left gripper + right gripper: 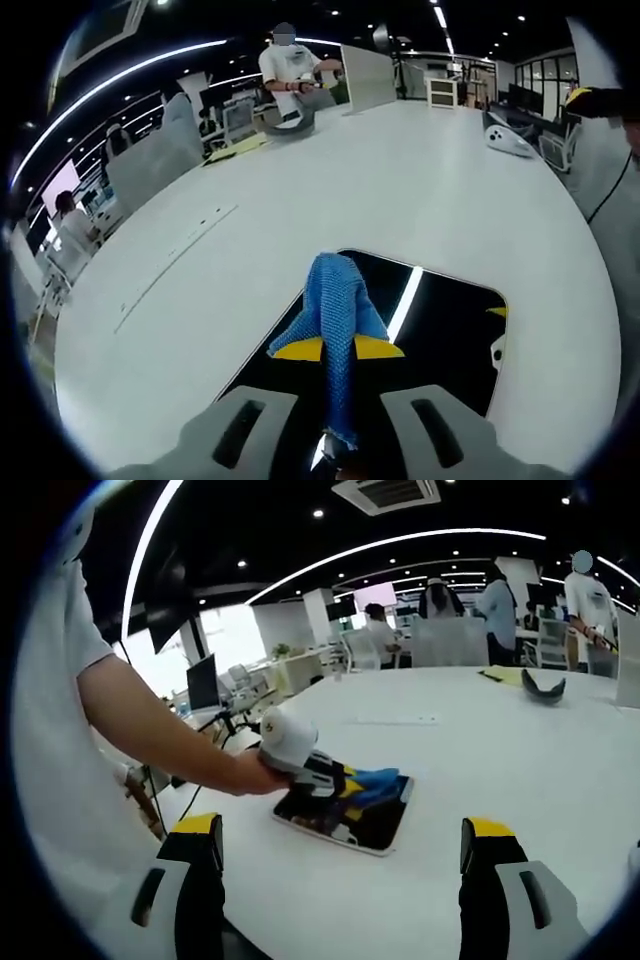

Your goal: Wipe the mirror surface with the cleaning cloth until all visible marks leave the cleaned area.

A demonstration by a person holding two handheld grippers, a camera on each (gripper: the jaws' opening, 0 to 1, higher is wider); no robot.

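Wiping goes best if the left hand-held gripper [335, 425], clenched on the blue cleaning cloth [335, 320], presses it flat and sweeps the whole mirror [450, 330] lying on the white bench [400, 180], while the right hand-held gripper [340, 855] hangs released nearby.

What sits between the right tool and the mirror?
Nothing: in the right gripper view, bare white table runs from the open right tool to the mirror. The left tool presses the blue cloth on it.
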